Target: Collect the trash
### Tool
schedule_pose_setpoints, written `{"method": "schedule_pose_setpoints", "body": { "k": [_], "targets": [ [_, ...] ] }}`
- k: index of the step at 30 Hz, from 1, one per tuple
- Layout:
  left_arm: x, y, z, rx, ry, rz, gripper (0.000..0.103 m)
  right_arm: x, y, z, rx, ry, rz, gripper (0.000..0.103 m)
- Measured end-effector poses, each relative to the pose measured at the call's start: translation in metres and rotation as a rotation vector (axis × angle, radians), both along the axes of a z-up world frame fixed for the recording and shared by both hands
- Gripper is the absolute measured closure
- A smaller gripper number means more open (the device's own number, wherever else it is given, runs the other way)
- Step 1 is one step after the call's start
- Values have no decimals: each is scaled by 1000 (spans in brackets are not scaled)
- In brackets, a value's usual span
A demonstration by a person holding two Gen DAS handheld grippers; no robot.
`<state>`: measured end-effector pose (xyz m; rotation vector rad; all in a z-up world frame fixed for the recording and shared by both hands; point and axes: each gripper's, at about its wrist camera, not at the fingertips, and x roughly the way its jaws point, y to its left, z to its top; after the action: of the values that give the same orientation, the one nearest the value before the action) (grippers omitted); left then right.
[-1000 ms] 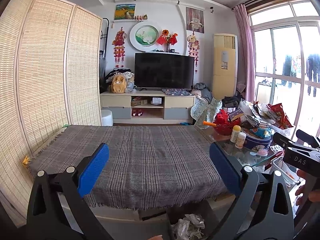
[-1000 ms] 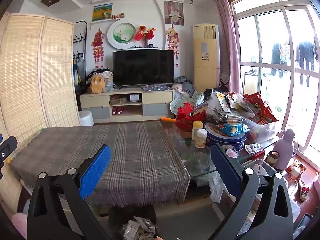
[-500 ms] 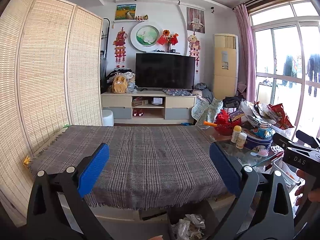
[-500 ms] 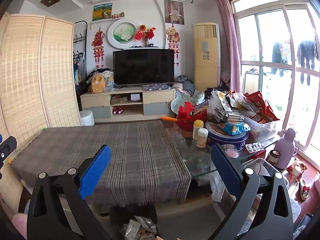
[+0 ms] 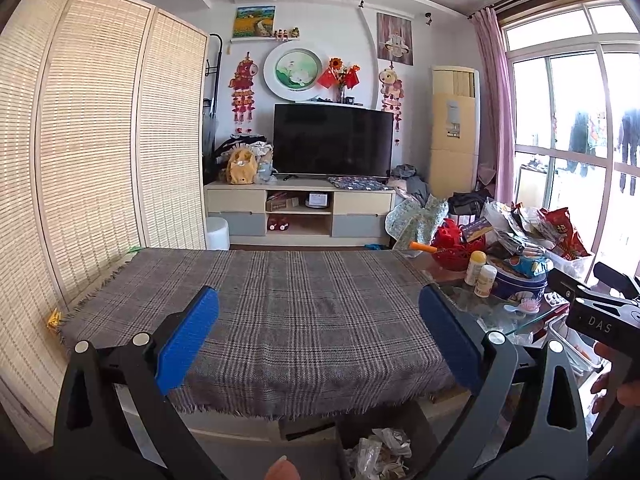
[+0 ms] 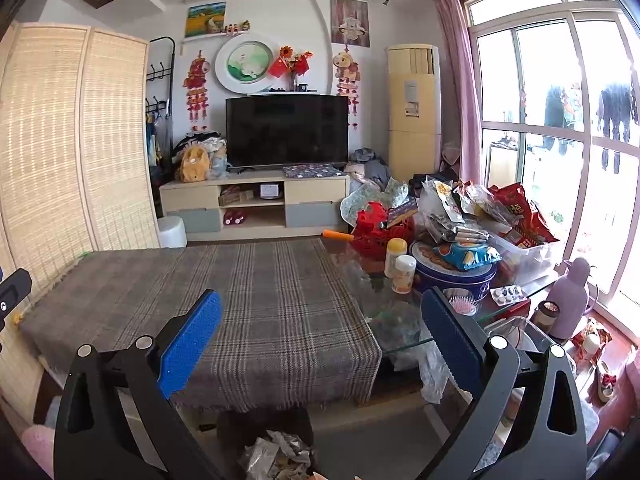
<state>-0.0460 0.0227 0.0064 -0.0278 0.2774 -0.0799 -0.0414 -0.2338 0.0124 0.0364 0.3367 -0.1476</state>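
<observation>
Lettering is scarce: we read "DAS" in pale capitals on the black body of the right gripper [image 5: 596, 316] where it pokes into the left wrist view, held by a hand [image 5: 616, 380] that the frame edge cuts off. On the red snack bag [image 6: 520, 216] in the heap by the window we see yellow characters, too small to read, and the blue round tin [image 6: 452, 276] carries a picture whose print we cannot make out. We hold both tools over the near edge of the plaid cloth [image 5: 288, 312] that covers most of the glass table [image 6: 400, 312]. The left gripper [image 5: 320, 320] has its blue pads spread wide with nothing between them, and in its own view the right gripper [image 6: 320, 320] is equally wide and empty. The trash [image 6: 276, 456], a crumpled mass of wrappers and paper, sits in a dark bin [image 6: 260, 424] on the floor just below the table's near edge, between the gripper fingers at the bottom of each view; the frame cuts off its lower part, and in the left view we see only its pale top [image 5: 380, 452]. Two small yellow-capped bottles [image 6: 400, 264] stand beside the tin on the bare glass. A pill blister [image 6: 508, 292] lies near the table's right edge, its print illegible.
</observation>
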Motion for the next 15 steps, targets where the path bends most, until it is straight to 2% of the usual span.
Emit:
{"method": "schedule_pose_setpoints", "body": {
  "k": [8,15],
  "targets": [
    [3,5,-2,-12,-3,33,8,8,-3,-6,27,24,15,3],
    [8,2,-2,31,22,82,8,11,0,-6,19,28,27,3]
  ]
}}
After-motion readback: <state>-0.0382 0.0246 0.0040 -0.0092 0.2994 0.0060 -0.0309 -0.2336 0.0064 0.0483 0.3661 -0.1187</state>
